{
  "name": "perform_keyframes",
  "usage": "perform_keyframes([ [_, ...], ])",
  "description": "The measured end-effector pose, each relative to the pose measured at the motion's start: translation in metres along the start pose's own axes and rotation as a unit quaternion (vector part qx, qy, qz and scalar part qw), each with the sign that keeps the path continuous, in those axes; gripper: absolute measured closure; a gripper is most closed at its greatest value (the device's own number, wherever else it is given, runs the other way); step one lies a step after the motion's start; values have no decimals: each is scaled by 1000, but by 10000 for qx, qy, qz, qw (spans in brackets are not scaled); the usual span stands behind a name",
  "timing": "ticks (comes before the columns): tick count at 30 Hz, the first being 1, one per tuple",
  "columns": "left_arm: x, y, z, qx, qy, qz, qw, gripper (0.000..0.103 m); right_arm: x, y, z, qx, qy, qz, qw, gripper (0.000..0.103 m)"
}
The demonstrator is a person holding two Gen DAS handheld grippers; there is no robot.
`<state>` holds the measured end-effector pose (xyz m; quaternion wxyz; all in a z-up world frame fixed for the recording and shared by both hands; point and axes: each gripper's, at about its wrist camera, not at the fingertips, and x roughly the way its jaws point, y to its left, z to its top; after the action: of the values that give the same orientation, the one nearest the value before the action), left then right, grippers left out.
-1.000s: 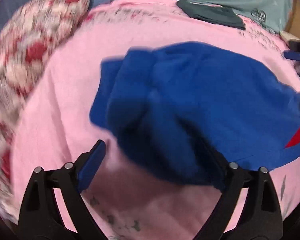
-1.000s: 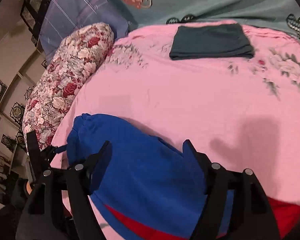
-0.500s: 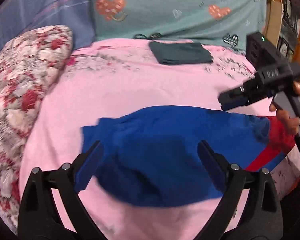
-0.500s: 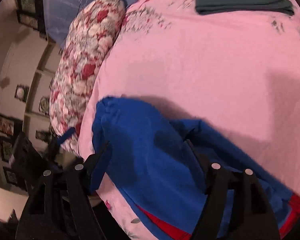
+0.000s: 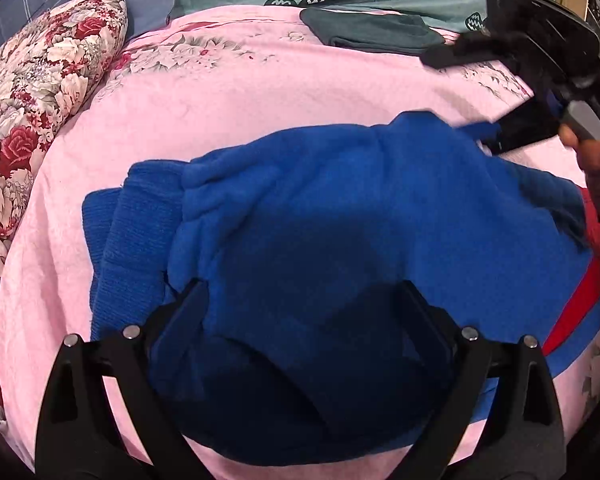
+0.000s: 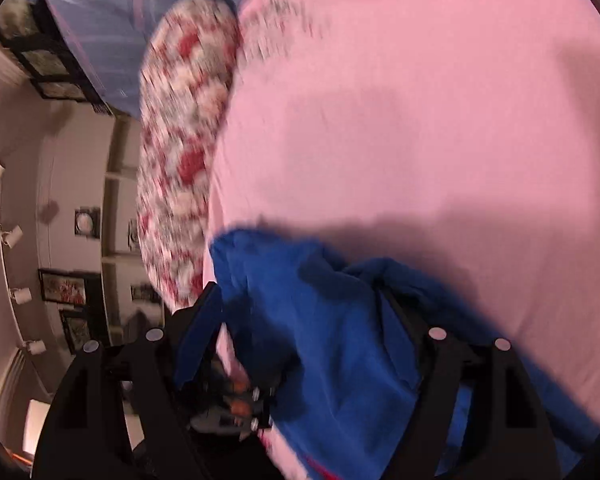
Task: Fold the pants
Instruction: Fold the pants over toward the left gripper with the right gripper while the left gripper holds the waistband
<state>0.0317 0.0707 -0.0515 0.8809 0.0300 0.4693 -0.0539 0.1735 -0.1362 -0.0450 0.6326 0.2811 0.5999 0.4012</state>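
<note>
Pants: we see the blue pants (image 5: 340, 216) bunched on the pink bed sheet (image 5: 228, 92), filling the lower middle of the left wrist view, with a red stripe (image 5: 576, 304) at the right edge.

Long axis: as we read it, the pants run left to right across the left wrist frame, ribbed band (image 5: 136, 232) at the left end, red-striped end at the right.

Left gripper: our left gripper (image 5: 300, 312) stands wide over the near edge of the cloth; fabric lies between and under its fingers, but we see no pad pressing on it, so we call it empty.

Right gripper: our right gripper (image 6: 300, 308) is also spread wide. Its view is blurred; blue cloth lies between the fingers and drapes against the right one, yet we cannot make out a pinch. In the left wrist view it sits at the upper right, at the far edge of the pants.

Which is nearer: we judge the left gripper nearer the ribbed end and the right one nearer the striped end.

Step in hand: we take it the coming grasp will be on opposite edges, one gripper each.

Elsewhere: a floral pillow (image 5: 40, 92) at upper left; a dark folded garment (image 5: 372, 32) at the top.
</note>
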Motion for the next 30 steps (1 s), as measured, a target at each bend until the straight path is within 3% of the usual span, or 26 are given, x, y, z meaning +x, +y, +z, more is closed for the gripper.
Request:
perform_keyframes([
  [1,1,0,0,-1,-1,0,10000,7,-11,-1,3,-67,-304,31,9995,36],
  [3,1,1,0,-15,5,-21,10000,7,-31,-10,11,49,-783,66,9969,36],
  [6,-2,2,1,-33,-48,-43,10000,7,-40,-13,11,135,-830,-52,9964,37],
  [9,-13,8,0,-193,-201,-195,9994,7,-33,18,-4,-362,-439,-64,9984,37],
  [11,-21,12,1,-265,-285,-234,9990,7,-25,32,-15,-535,-267,-764,9953,37],
  [13,-29,16,2,-299,-395,-170,9986,7,-21,35,-17,-767,-394,-1388,9865,37],
  [14,-31,18,2,-313,-428,-167,9985,7,-18,34,-15,-858,-419,-1468,9846,37],
  [17,-30,24,3,-366,-380,-134,9985,7,-1,14,-7,-415,19,-945,9947,36],
  [21,-26,27,2,-347,-303,-131,9989,7,22,6,-25,-17,1062,-489,9931,35],
  [23,-22,26,2,-333,-270,-122,9990,7,21,7,-31,33,1196,-374,9921,32],
  [28,-12,21,-1,-204,-180,-1,9996,7,25,3,-11,145,663,-191,9975,33],
  [30,-11,23,-2,-246,-181,-44,9995,7,8,1,0,-114,-289,-374,9988,44],
])
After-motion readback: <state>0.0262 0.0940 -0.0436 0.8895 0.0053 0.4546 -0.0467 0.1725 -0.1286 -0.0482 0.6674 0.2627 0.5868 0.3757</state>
